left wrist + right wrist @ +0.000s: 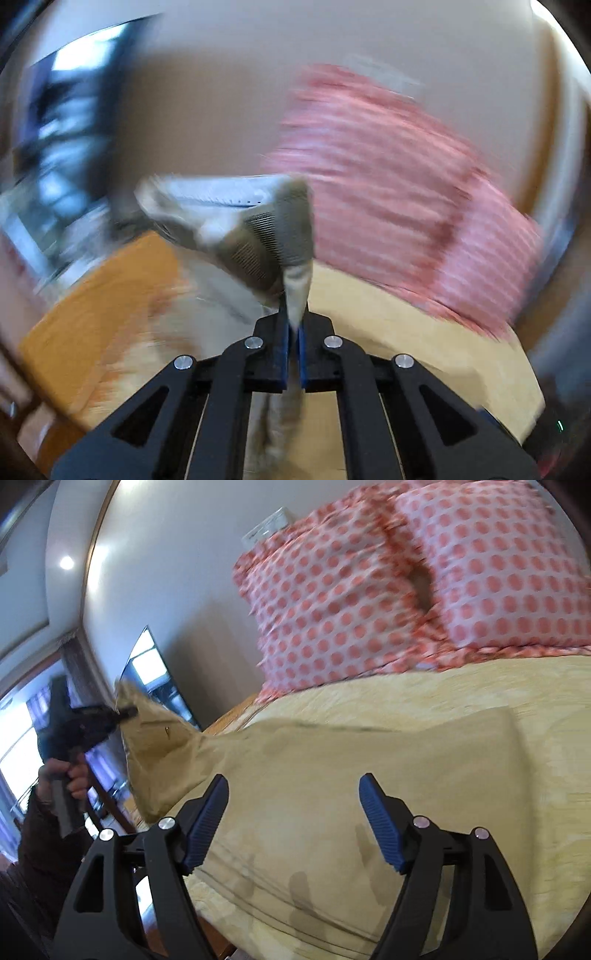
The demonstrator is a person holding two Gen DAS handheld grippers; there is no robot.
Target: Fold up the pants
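Note:
The khaki pants (332, 775) lie spread on the yellow bedspread (517, 686), with one end lifted off the bed at the left. My left gripper (293, 332) is shut on that lifted end of the pants (273, 236); the left wrist view is blurred. In the right wrist view the left gripper (127, 712) shows at the far left, held in a hand, pinching the raised cloth. My right gripper (293, 794) is open and empty, hovering just above the flat part of the pants.
Two pillows with red dots (369, 590) lean against the wall at the head of the bed. A wooden bed edge (92, 302) and a dark screen (155, 672) are at the left. A bright window (18, 738) is at the far left.

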